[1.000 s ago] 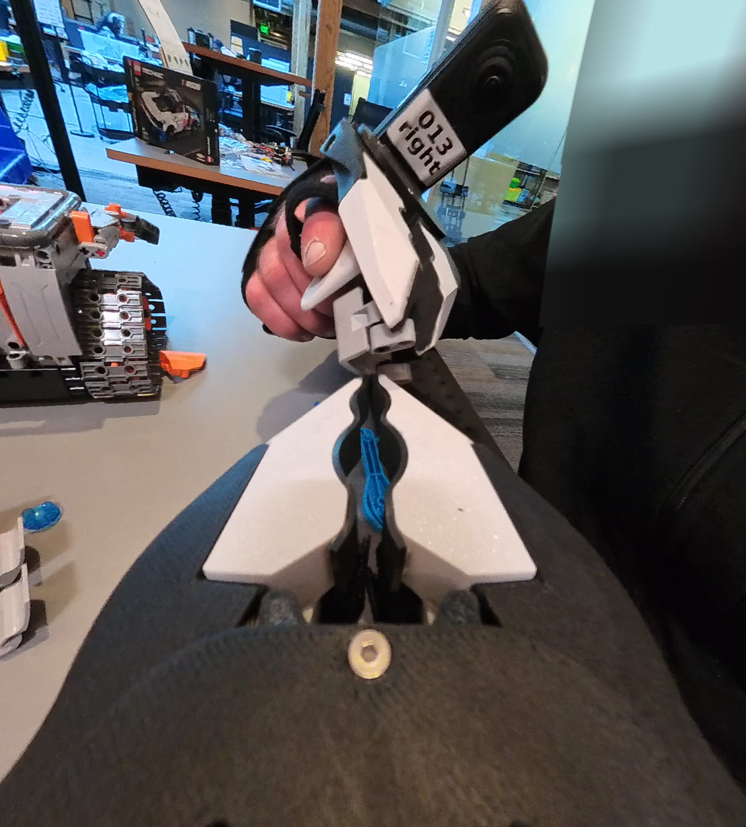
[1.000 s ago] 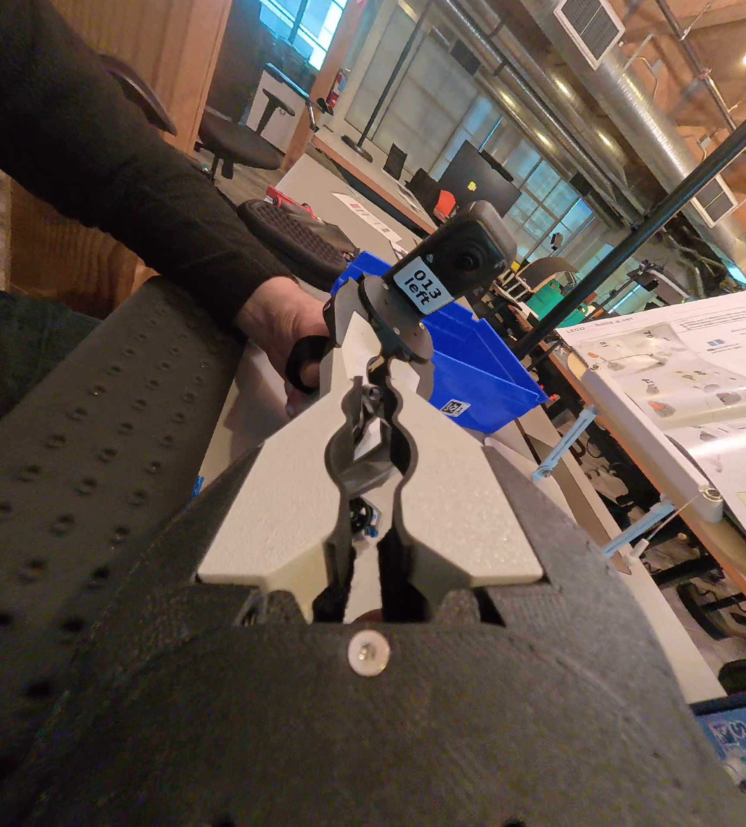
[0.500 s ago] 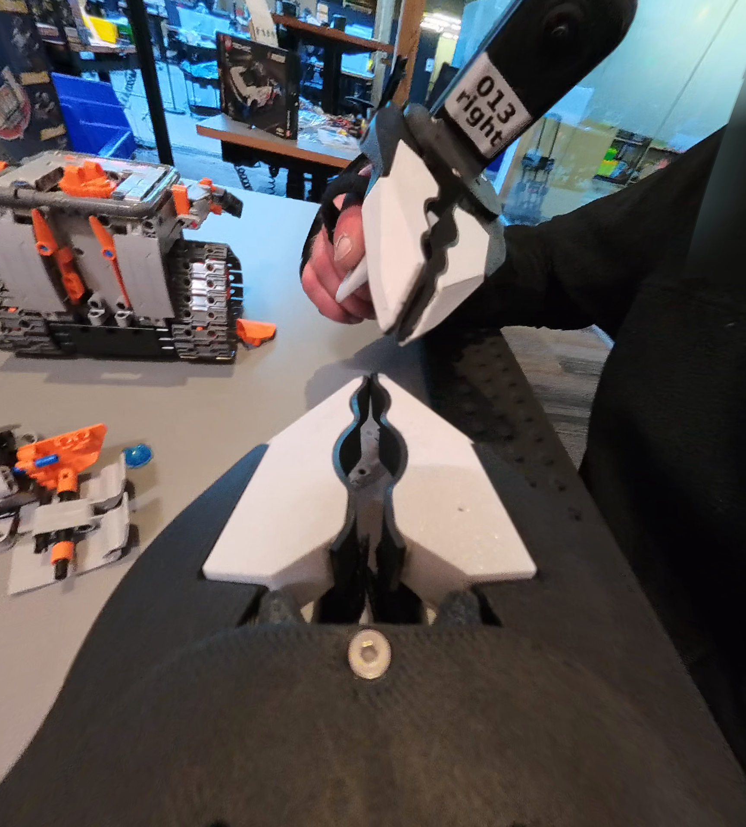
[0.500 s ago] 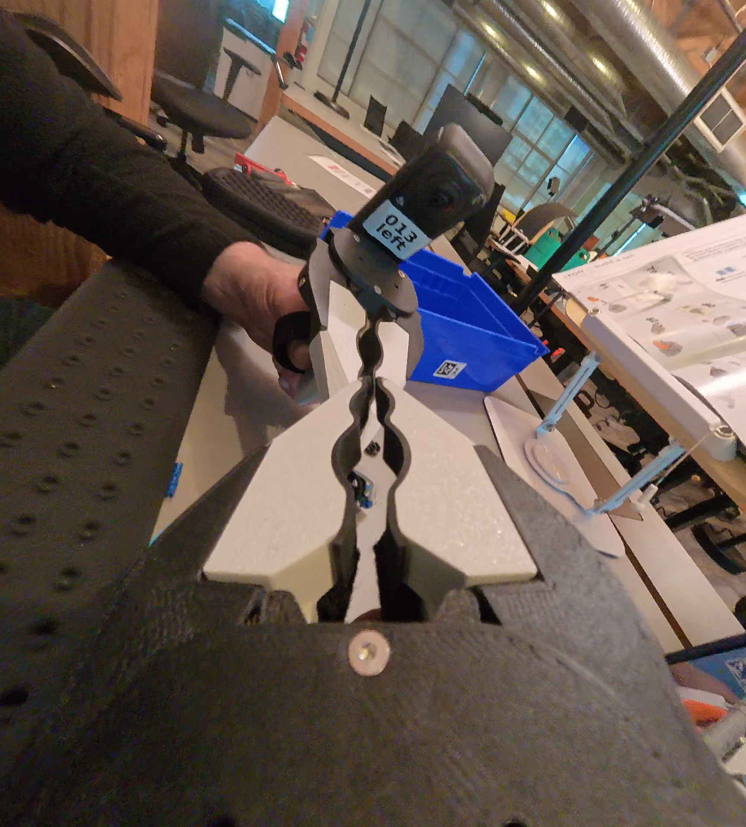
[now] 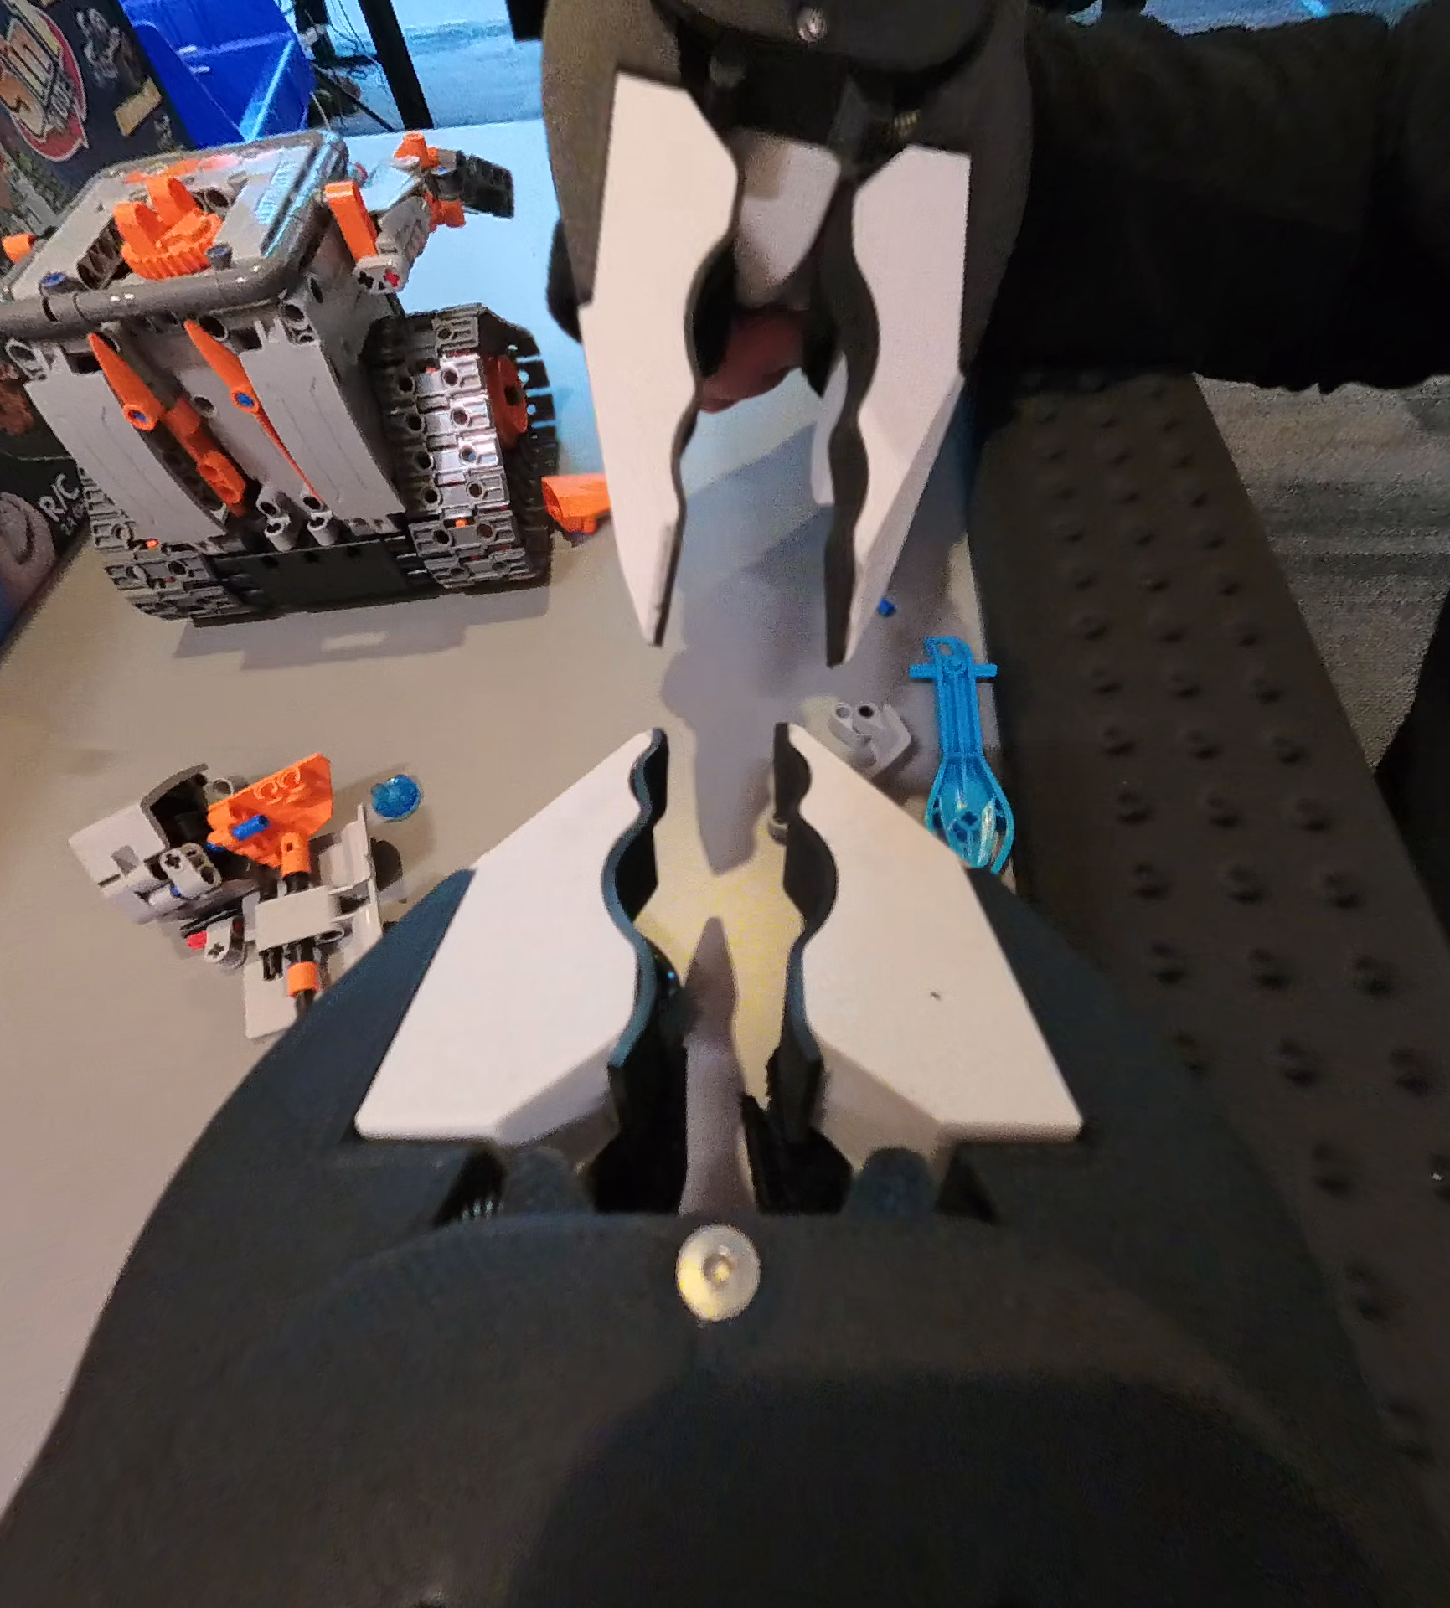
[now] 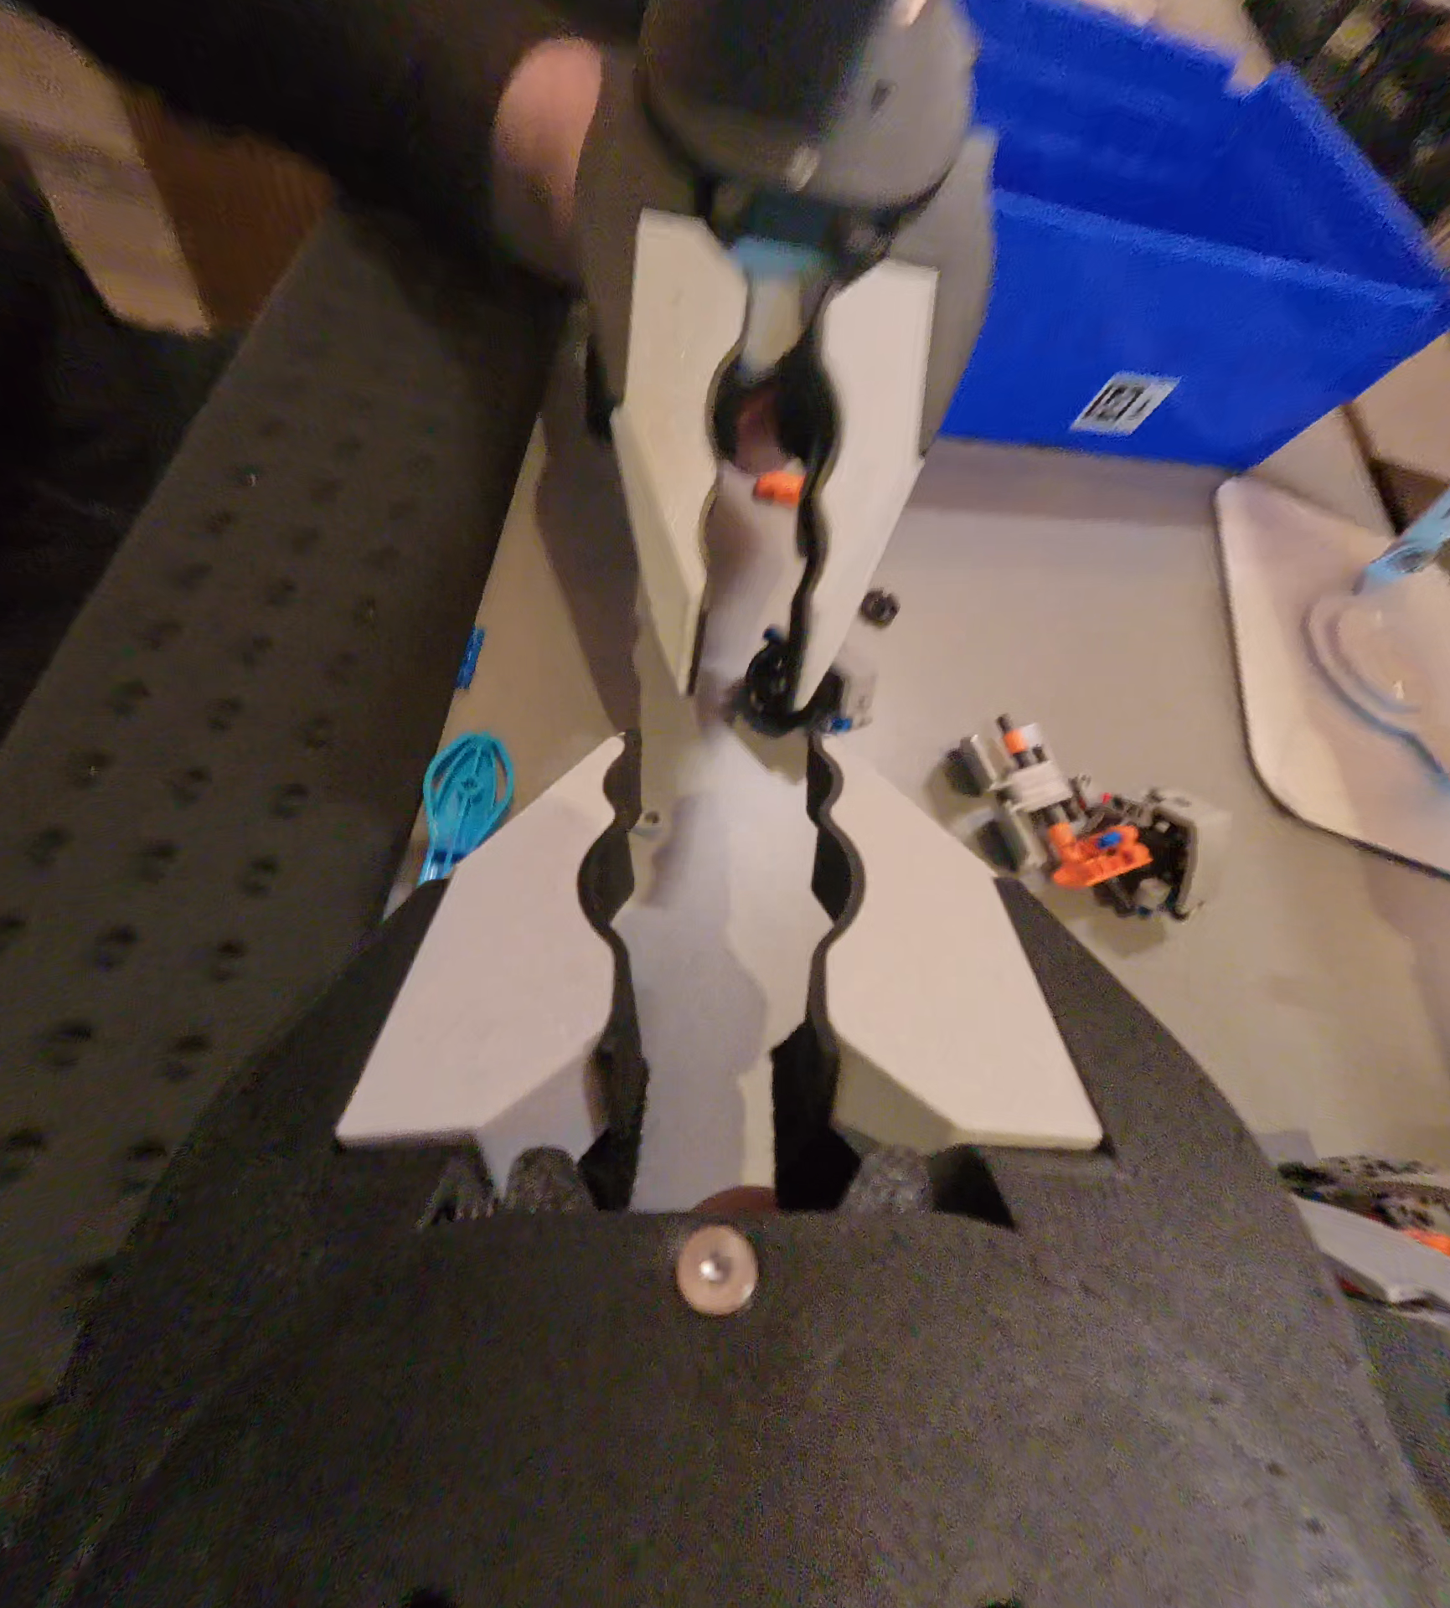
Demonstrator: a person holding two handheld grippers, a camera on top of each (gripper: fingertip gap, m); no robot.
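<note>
Both grippers have swung down to face the grey table (image 5: pixel 443 679), tips opposed.
I see left gripper (image 5: pixel 719 740) and right gripper (image 6: pixel 721 748) parted, holding nothing; blue part (image 5: pixel 960 766) lies beside them.

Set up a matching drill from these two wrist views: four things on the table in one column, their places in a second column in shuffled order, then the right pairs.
Things
1. tracked brick vehicle
2. light-blue openwork piece
3. small grey-and-orange assembly
4. blue bin

Places
A. beside the black perforated mat's edge
B. far end of the table in the right wrist view
C. near left of the left gripper in its own view
D. far left of the table in the left wrist view

Pairs: 1-D, 2-A, 3-C, 4-B
</note>
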